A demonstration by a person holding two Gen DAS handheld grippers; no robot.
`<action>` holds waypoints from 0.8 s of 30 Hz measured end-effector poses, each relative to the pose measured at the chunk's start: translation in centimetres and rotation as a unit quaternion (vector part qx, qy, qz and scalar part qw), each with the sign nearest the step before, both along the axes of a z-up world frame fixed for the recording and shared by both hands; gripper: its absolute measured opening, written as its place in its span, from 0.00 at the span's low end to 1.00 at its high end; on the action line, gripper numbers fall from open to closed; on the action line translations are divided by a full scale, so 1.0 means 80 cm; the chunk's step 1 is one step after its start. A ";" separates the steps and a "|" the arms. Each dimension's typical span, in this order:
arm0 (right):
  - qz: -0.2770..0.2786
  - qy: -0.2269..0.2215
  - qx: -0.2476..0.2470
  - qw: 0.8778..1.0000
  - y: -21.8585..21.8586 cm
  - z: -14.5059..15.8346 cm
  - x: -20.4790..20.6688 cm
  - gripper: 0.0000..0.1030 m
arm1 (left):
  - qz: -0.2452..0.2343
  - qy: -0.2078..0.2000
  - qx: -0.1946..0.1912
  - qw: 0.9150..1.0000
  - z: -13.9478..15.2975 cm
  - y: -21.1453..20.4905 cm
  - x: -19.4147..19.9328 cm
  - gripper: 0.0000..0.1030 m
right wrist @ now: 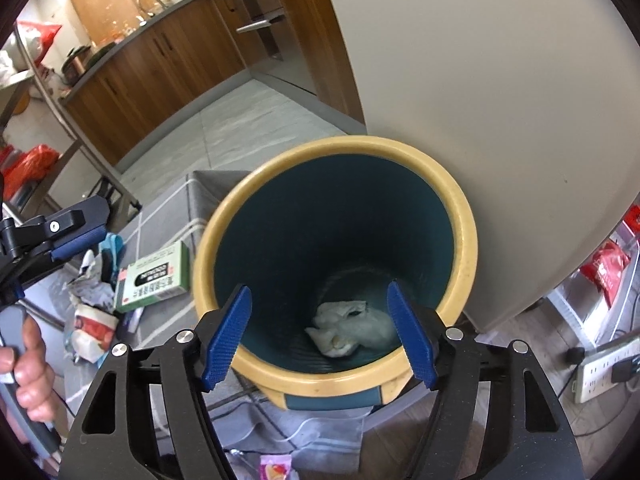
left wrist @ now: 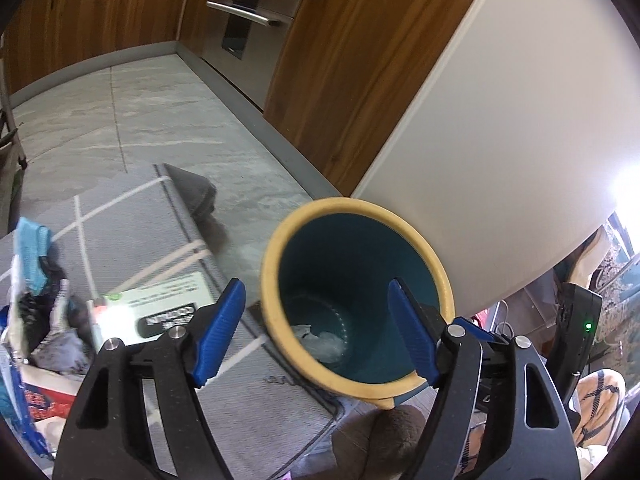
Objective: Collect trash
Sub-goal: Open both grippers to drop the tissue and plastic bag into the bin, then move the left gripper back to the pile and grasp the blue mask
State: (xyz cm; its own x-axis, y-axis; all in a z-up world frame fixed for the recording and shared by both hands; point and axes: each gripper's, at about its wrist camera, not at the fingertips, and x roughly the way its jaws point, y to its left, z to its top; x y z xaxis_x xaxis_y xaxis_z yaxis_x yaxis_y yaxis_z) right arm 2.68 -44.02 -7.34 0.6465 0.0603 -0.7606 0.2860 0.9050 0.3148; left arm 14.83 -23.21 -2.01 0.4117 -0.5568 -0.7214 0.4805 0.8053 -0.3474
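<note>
A teal bin with a yellow rim stands on a grey rug against a white fridge; it also shows in the left wrist view. Crumpled white trash lies at its bottom, also visible in the left wrist view. My right gripper is open and empty just above the bin's mouth. My left gripper is open and empty, above the bin's near rim. A green-and-white box and crumpled wrappers lie on the rug left of the bin; both show in the left wrist view, box, wrappers.
The white fridge stands right behind the bin. Wooden kitchen cabinets and an oven line the far side of the tiled floor. A power strip with cables lies at right. A pink wrapper lies near me.
</note>
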 end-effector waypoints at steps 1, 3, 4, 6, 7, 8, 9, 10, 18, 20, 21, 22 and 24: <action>0.001 -0.005 0.000 1.000 0.002 0.004 -0.001 0.70 | 0.004 -0.002 -0.001 1.000 0.001 0.006 0.002 0.71; 0.004 -0.016 0.000 1.000 0.006 0.015 -0.002 0.70 | 0.015 -0.006 -0.003 1.000 0.007 0.022 0.007 0.71; 0.006 -0.022 0.000 1.000 0.009 0.021 -0.003 0.70 | 0.025 -0.010 -0.004 1.000 0.012 0.035 0.008 0.71; 0.013 -0.035 0.001 0.999 0.017 0.032 -0.003 0.70 | 0.036 -0.014 -0.005 0.999 0.020 0.050 0.009 0.71; 0.017 -0.039 0.001 0.999 0.021 0.036 -0.002 0.71 | 0.044 -0.018 -0.004 0.999 0.025 0.064 0.010 0.72; 0.021 -0.043 0.000 0.999 0.026 0.039 -0.002 0.71 | 0.051 -0.021 -0.001 0.998 0.028 0.076 0.011 0.72; 0.026 -0.047 -0.002 0.999 0.032 0.043 -0.001 0.72 | 0.056 -0.023 0.001 0.998 0.031 0.085 0.012 0.72; 0.031 -0.049 -0.003 0.998 0.037 0.045 -0.001 0.72 | 0.064 -0.026 0.006 0.998 0.034 0.100 0.014 0.72; 0.075 -0.060 -0.003 0.995 0.090 0.061 0.014 0.73 | 0.132 -0.039 0.047 0.989 0.049 0.226 0.046 0.72; 0.084 -0.062 -0.004 0.995 0.103 0.063 0.017 0.73 | 0.145 -0.038 0.056 0.987 0.048 0.251 0.055 0.72; 0.090 -0.063 -0.004 0.994 0.111 0.065 0.019 0.73 | 0.154 -0.035 0.059 0.986 0.046 0.266 0.061 0.72; 0.095 -0.063 -0.005 0.993 0.118 0.066 0.021 0.73 | 0.160 -0.033 0.058 0.985 0.046 0.277 0.065 0.72; 0.104 -0.062 -0.004 0.993 0.132 0.067 0.026 0.73 | 0.172 -0.024 0.056 0.983 0.042 0.297 0.078 0.72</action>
